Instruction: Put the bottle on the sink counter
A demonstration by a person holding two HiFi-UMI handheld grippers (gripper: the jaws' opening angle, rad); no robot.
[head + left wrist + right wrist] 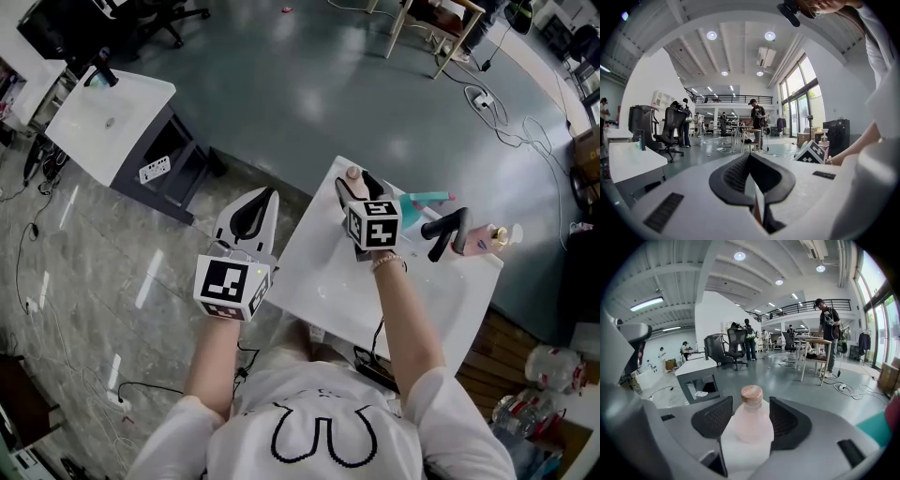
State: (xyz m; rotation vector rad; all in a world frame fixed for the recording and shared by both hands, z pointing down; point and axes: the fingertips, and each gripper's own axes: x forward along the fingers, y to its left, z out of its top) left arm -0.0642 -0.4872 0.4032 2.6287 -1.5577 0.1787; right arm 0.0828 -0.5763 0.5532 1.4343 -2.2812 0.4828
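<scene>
head view: the bottle (352, 173) stands upright at the far left corner of the white desk (309, 272), between the spread jaws of the right claw (358, 186); a black faucet (444, 231) rises near the right edge. the left claw (255, 214) hangs just off the desk's left edge

left gripper view: the left claw (750, 161) is pressed together, empty

right gripper view: the right claw (750, 416) stands wide, pads clear of the bottle (749, 427) and its brown cap (752, 393)

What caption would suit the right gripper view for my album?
The right tongs, open, flank a pale pink bottle with a brown cap.
</scene>
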